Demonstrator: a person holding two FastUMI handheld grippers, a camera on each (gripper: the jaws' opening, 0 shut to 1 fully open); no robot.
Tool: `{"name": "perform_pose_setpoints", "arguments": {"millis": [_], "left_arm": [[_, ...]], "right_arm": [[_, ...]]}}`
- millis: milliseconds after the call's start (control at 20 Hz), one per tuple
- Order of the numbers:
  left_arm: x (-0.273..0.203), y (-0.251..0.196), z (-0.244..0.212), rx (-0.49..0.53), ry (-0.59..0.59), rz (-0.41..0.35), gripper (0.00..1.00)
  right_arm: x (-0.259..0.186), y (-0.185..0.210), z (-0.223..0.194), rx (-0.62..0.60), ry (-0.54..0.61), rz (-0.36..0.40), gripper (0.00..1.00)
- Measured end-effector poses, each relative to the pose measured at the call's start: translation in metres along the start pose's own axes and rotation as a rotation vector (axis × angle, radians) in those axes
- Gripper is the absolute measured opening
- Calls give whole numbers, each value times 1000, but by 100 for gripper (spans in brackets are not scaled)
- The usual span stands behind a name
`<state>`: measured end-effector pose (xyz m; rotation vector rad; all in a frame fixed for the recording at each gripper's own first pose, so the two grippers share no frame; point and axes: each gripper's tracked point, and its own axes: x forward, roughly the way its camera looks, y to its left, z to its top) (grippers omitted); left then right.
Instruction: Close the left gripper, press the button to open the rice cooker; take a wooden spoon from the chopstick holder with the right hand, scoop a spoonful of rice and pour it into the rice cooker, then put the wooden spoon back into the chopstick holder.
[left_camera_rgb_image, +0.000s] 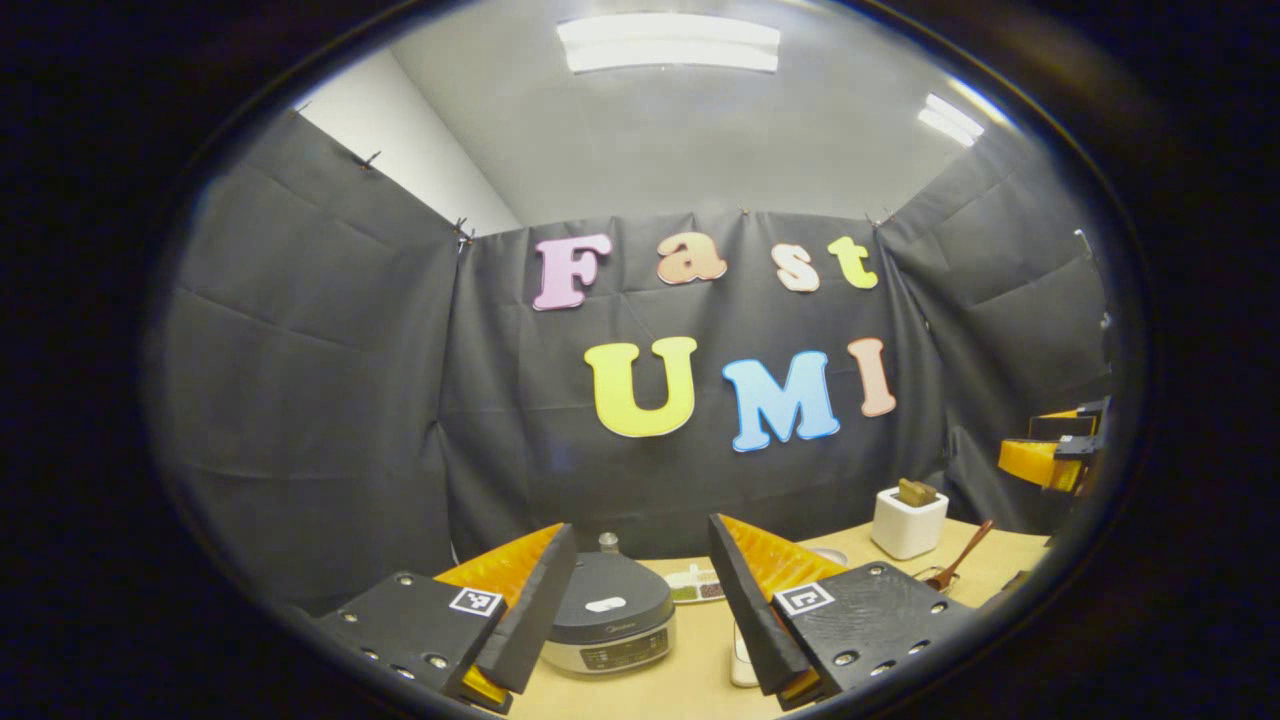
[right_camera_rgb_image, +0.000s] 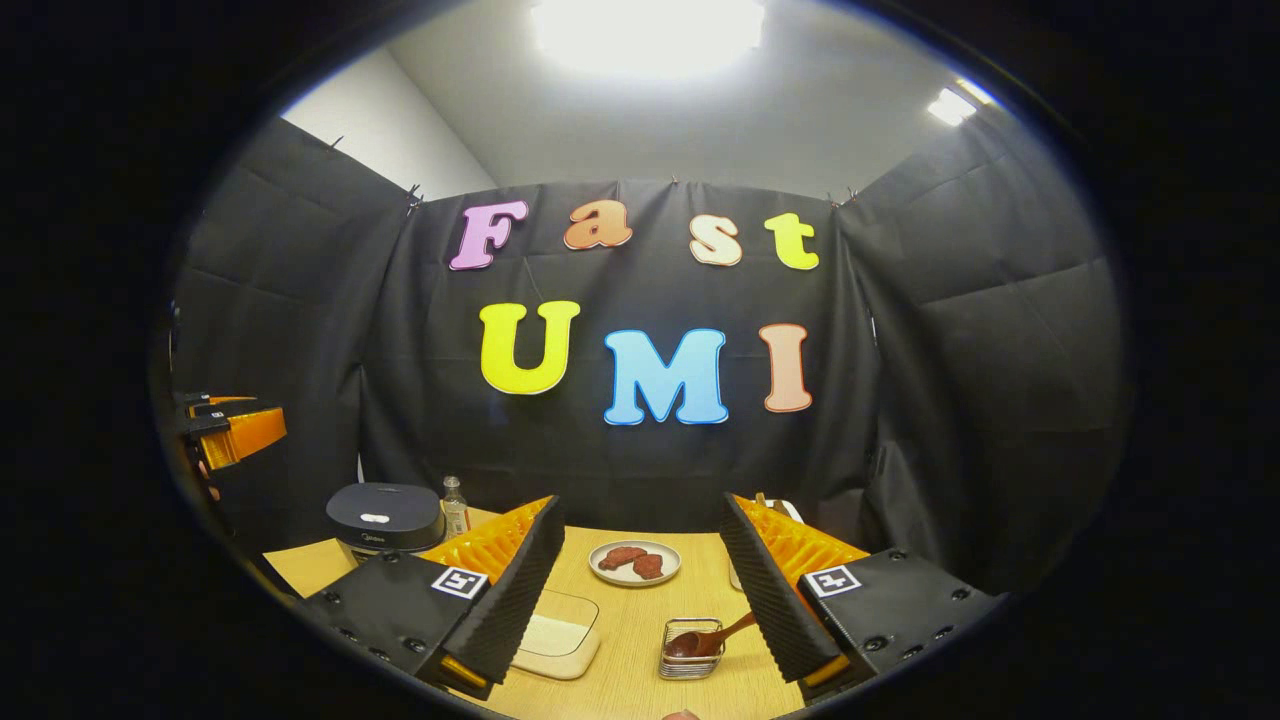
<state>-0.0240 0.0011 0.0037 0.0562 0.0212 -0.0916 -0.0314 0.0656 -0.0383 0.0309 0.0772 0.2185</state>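
Step in hand, as I judge it: the first, closing the left gripper (left_camera_rgb_image: 640, 610). My left gripper hangs above the surface (left_camera_rgb_image: 690, 670) with its jaws wide apart and empty; the rice cooker (left_camera_rgb_image: 608, 625), lid down, sits between and beyond its fingers. My right gripper (right_camera_rgb_image: 640, 590) is likewise spread and empty. The wooden spoon (right_camera_rgb_image: 705, 640) rests in the chopstick holder (right_camera_rgb_image: 690, 650) near it. Next move calls for shutting the left jaws, then lowering onto the lid button (left_camera_rgb_image: 605, 604).

Left gripper (left_camera_rgb_image: 640, 600) wide open, fingers spread at five and seven o'clock in the left gripper view, right gripper (right_camera_rgb_image: 640, 590) equally wide open, both held level above the table, neither touching anything
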Motion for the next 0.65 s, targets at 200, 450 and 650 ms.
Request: {"name": "perform_pose_setpoints", "arguments": {"millis": [200,450,650], "left_arm": [[1,4,1,-15,1,-4,82],[1,5,3,-2,-8,-13,82],[0,6,5,-2,-14,-19,82]], "right_arm": [[0,4,2,3,-2,-4,99],[0,8,5,9,-12,-5,99],[-1,12,9,12,-15,-5,99]]}}
